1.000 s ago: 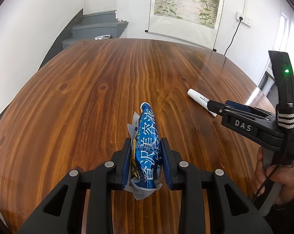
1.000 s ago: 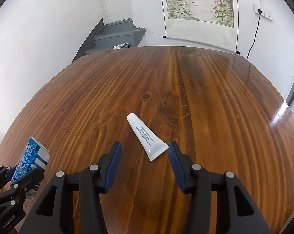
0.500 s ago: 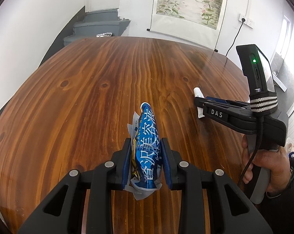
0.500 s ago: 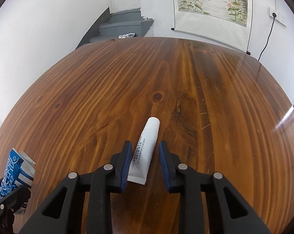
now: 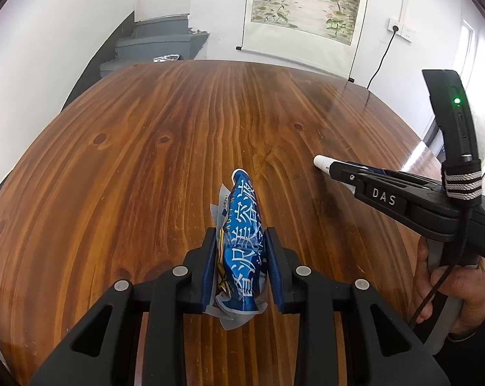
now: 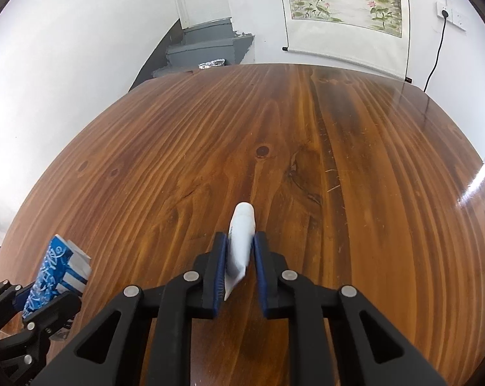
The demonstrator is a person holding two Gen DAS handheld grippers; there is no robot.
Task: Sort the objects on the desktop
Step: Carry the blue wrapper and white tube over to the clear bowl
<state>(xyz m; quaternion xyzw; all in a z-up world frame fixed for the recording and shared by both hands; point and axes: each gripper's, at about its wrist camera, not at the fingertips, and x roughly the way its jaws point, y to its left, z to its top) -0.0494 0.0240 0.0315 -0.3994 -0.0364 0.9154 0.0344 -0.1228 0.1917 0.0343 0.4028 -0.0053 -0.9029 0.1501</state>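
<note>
My left gripper (image 5: 242,251) is shut on a blue packet with white characters (image 5: 244,241), held above the wooden table (image 5: 146,148); some thin paper sachets are pinched with it. From the right wrist view the same blue packet (image 6: 54,276) shows at lower left in the left gripper (image 6: 33,299). My right gripper (image 6: 239,251) is shut on a white tube (image 6: 241,238), cap end pointing away, its flat end between the blue pads. In the left wrist view the right gripper (image 5: 335,170) sits to the right with the white tube's cap (image 5: 321,160) sticking out, a hand (image 5: 451,289) on its handle.
The wooden table (image 6: 339,128) fills both views, bare apart from the held things. Behind its far edge are grey steps (image 5: 159,45) with a crumpled foil piece (image 5: 167,58), a hanging scroll painting (image 5: 306,0) and a wall socket with a cable (image 5: 400,29).
The right gripper swung round to line up with the white tube, closed its jaws on it and now holds it slightly raised. The left gripper kept still with the blue packet.
</note>
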